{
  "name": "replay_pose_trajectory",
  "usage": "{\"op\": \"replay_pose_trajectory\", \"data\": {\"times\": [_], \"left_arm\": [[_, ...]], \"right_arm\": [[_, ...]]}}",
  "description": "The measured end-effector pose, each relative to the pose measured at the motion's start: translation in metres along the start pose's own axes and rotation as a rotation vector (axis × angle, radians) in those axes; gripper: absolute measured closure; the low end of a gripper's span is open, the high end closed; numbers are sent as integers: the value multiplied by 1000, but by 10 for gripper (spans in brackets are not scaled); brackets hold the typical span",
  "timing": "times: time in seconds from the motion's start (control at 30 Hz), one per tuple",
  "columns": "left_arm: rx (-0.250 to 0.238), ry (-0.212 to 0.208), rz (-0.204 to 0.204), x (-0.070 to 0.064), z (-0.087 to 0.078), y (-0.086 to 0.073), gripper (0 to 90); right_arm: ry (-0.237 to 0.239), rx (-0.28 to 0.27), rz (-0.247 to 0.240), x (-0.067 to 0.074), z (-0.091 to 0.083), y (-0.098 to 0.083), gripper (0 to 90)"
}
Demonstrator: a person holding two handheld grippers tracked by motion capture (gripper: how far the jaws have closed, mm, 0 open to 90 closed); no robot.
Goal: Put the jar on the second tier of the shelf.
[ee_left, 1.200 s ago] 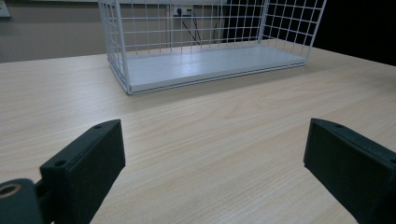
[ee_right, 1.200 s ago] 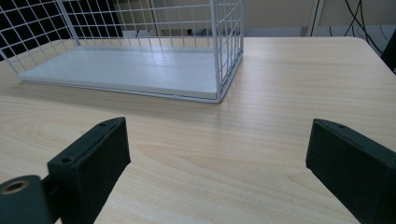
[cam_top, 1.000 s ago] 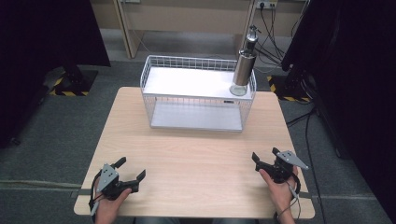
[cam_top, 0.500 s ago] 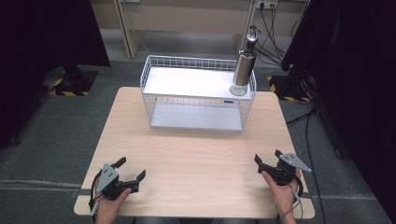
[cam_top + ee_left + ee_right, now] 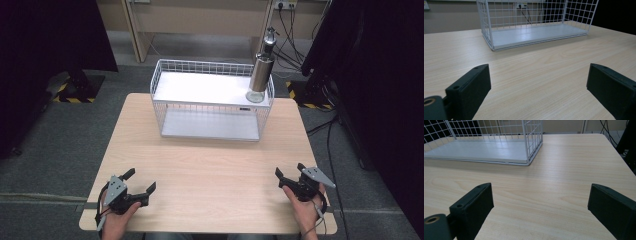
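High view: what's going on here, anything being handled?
Nothing is held. A person rests the left gripper and the right gripper on the near edge of the wooden table, both with jaws wide open and empty. At the far side stands a white wire basket with a metal bottle upright on its top shelf, at the right end.

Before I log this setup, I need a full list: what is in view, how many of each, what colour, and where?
Table: one, light wood, centre.
Wire basket: one, white, far half of the table, with a pale shelf board.
Metal bottle: one, silver with a dark top, upright on the basket's upper shelf at its right end.
Cables: several, black, on the floor beyond the table.
Left hand-held gripper: one, black, near left corner, jaws open, nothing between them.
Right hand-held gripper: one, black with a grey plate, near right corner, jaws open, holding nothing.
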State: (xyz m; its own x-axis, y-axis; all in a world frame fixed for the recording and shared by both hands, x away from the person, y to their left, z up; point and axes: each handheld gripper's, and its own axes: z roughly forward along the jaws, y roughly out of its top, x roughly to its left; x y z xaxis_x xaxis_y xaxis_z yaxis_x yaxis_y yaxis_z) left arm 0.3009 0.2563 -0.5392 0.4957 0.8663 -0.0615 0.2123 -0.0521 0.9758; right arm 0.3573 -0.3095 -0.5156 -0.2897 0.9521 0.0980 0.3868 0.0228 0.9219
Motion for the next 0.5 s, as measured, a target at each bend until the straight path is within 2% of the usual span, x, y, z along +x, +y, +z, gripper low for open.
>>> {"op": "replay_pose_trajectory", "data": {"times": [0.27,0.5], "left_arm": [[0,0,-1,0,0,0,51],[1,-1,1,0,0,0,51]], "right_arm": [[-16,2,10,-4,0,-8,71],[-22,5,0,-3,0,-8,71]]}}
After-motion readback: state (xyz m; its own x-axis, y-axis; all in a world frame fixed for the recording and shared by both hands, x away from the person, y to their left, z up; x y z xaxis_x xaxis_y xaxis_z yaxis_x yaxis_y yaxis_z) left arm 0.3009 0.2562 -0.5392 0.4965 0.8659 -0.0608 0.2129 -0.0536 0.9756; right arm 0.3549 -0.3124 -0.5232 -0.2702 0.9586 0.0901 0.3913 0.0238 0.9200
